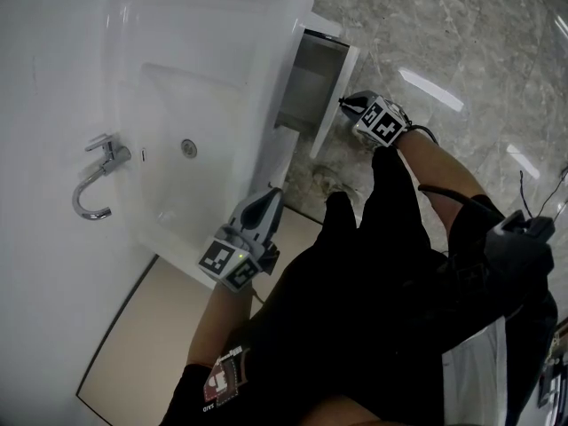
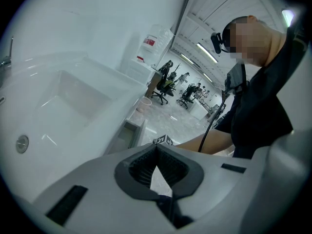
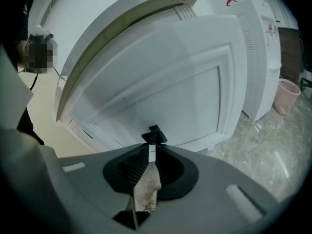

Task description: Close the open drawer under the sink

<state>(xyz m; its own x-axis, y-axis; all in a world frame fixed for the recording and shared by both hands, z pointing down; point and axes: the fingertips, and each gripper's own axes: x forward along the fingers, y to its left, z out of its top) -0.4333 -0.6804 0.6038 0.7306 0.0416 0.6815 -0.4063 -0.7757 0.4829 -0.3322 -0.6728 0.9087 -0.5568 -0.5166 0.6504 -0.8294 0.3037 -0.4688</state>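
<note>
1. Sink (image 1: pixel 266 34) fills the upper left.
2. Left gripper (image 1: pixel 269 201), beside its rim: fingers clenched, empty.
3. Drawer (image 1: pixel 340 74), upper centre, stands open under the sink.
4. Right gripper (image 1: pixel 344 103), at the drawer front: fingers grasping the black knob (image 3: pixel 154 134).

Sink (image 1: pixel 213 25): white, ceramic by its look; smooth and glossy.
Faucet (image 1: pixel 96 180): chromed metal with a mirror shine.
Drawer (image 3: pixel 185 82): white front panel, smooth, with a soft sheen.
Knob (image 3: pixel 154 135): black and matt.
Floor (image 1: pixel 444 34): grey veined stone, polished, with streaks of glare.
Beige panel (image 1: pixel 151 327): smooth and dull.
Left tool (image 2: pixel 156 147): grey matt plastic shell with dark ribbed pads.
Right tool (image 3: pixel 152 147): the same grey matt plastic and ribbed dark pads.
Clothing (image 1: pixel 390 264): black cloth, matt.
</note>
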